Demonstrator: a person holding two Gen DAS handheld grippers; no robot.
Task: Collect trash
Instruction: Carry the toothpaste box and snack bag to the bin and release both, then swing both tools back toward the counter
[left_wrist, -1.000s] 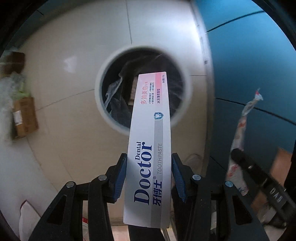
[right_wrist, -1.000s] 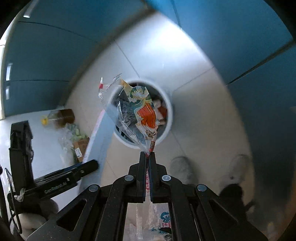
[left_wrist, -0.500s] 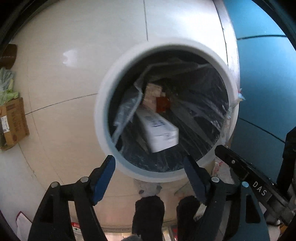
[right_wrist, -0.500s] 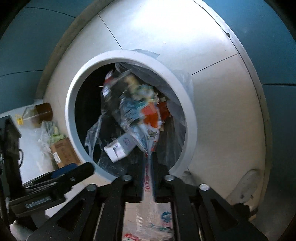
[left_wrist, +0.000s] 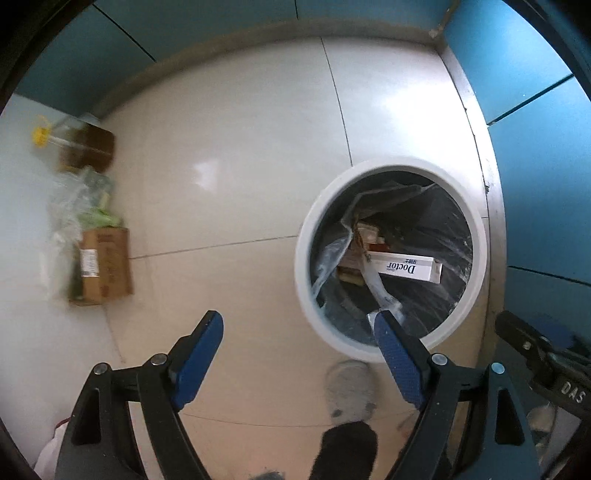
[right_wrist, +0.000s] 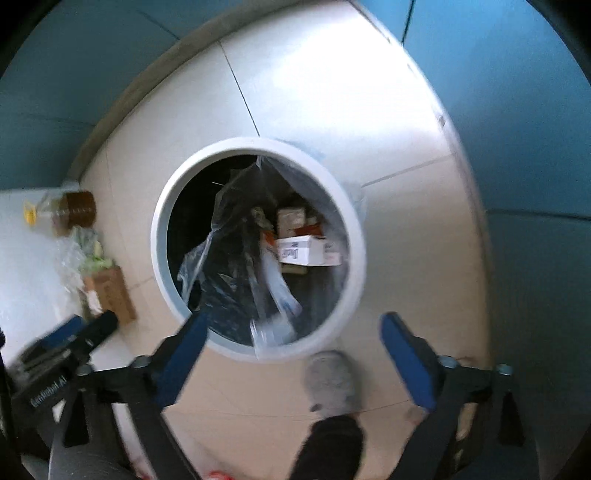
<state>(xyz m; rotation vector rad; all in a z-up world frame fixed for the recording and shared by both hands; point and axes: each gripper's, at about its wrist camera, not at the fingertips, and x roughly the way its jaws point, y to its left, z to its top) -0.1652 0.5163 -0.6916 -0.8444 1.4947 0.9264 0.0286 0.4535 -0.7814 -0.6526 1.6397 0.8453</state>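
Observation:
A white round bin (left_wrist: 306, 236) (right_wrist: 159, 236) with a clear liner stands on the tiled floor below both grippers. The white toothpaste box (left_wrist: 402, 267) (right_wrist: 306, 251) lies inside it on other trash. A clear printed wrapper (right_wrist: 277, 291) (left_wrist: 375, 284) hangs loose inside the bin, near its front rim. My left gripper (left_wrist: 297, 325) points down left of the bin, its jaws opening with nothing between them. My right gripper (right_wrist: 295, 321) is over the bin's near rim, its jaws opening wide; the wrapper lies beyond the pads, untouched.
A cardboard box (left_wrist: 105, 266) (right_wrist: 110, 295), a plastic bag of greens (left_wrist: 81, 206) and an oil bottle (left_wrist: 74, 147) sit at the left by a white surface. Blue cabinet fronts (left_wrist: 546, 147) close off the right and back. A person's grey slipper (left_wrist: 349, 387) (right_wrist: 332, 384) stands beside the bin.
The left jaws opened and the toothpaste box dropped into the bin; that gripper then shifted left of it. The right gripper sank toward the bin, opened and let go of the wrapper.

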